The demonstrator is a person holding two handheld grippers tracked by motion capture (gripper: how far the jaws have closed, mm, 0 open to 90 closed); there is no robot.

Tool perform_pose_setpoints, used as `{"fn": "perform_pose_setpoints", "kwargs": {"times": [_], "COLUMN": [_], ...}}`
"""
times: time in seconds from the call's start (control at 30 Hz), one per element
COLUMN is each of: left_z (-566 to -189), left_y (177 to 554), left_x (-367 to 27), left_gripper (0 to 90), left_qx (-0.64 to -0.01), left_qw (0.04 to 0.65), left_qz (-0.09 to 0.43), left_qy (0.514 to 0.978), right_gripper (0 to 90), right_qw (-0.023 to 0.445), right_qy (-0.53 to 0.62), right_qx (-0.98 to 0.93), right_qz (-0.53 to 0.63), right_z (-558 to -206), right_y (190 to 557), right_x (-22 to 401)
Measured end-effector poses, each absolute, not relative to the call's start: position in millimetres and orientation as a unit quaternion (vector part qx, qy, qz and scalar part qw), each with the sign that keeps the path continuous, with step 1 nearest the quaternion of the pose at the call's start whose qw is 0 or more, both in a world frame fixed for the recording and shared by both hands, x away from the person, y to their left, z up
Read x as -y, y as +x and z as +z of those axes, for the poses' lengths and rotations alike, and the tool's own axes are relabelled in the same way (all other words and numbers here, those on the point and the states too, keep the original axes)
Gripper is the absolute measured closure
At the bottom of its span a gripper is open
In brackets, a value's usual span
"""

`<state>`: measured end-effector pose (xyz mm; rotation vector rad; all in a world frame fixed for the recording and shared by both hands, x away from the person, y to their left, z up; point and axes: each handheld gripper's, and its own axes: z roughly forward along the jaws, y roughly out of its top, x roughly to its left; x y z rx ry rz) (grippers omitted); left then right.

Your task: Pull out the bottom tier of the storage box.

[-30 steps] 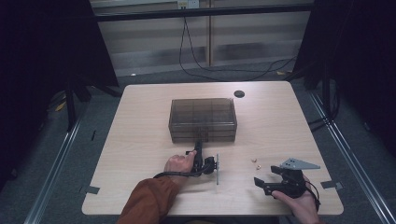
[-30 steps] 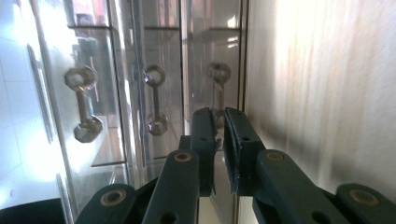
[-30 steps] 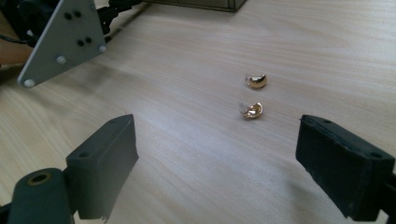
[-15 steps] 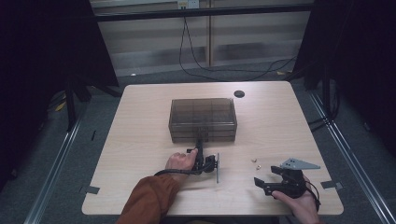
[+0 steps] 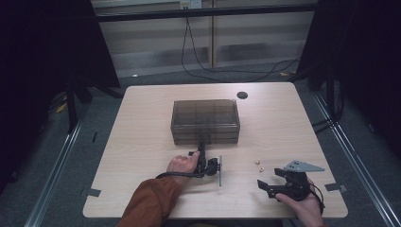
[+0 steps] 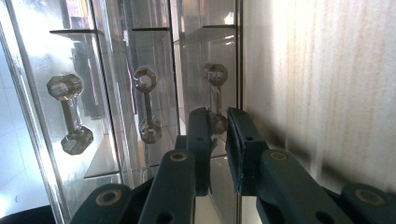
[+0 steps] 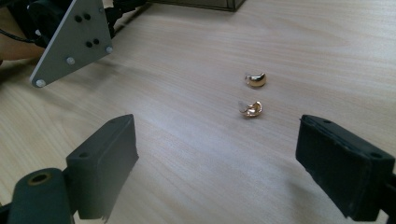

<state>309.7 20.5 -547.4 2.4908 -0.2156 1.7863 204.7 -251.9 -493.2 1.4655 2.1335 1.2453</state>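
Note:
A smoky clear drawer box stands mid-table. My left gripper lies on its side at the box's front, fingers reaching the lowest drawer. In the left gripper view the left gripper has its jaws nearly together, pinching the dumbbell-shaped handle nearest the wood. Two more handles sit on the drawers beside it. Two small gold earrings lie on the table right of that hand. My right gripper hovers just behind them, open; the right gripper view has the right gripper wide apart with the earrings ahead.
The table is pale wood. A black round disc lies near its far edge. Tape marks sit at the front corners. The left gripper's grey plate stands close to the upper left of the earrings in the right gripper view.

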Motion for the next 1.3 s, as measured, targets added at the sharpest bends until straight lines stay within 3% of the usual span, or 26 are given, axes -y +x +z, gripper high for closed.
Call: {"fn": "perform_pose_setpoints", "kwargs": {"times": [0.37, 0.4, 0.43, 0.5, 0.87, 1.3], "left_z": [-546, -546, -544, -545, -545, -547], "left_y": [303, 301, 299, 299, 306, 310], "left_x": [-22, -23, -23, -24, -31, -22], "left_gripper": [81.0, 81.8, 90.0, 90.0, 73.8, 79.6], "left_qx": [0.077, 0.079, 0.081, 0.08, 0.068, 0.085], "left_qw": [0.034, 0.04, 0.041, 0.044, 0.045, 0.033], "left_qz": [0.58, 0.584, 0.571, 0.569, 0.577, 0.582], "left_qy": [0.811, 0.807, 0.816, 0.817, 0.813, 0.808], "right_gripper": [11.7, 11.7, 11.8, 11.7, 11.7, 11.7], "right_qw": [0.134, 0.135, 0.134, 0.134, 0.135, 0.135], "right_qy": [0.507, 0.507, 0.507, 0.506, 0.506, 0.506], "right_qx": [-0.735, -0.735, -0.735, -0.736, -0.737, -0.737], "right_qz": [0.429, 0.429, 0.429, 0.429, 0.427, 0.427], "right_z": [-493, -493, -493, -493, -493, -493], "right_y": [205, 205, 205, 205, 205, 205], "right_x": [252, 252, 252, 252, 252, 252]}}
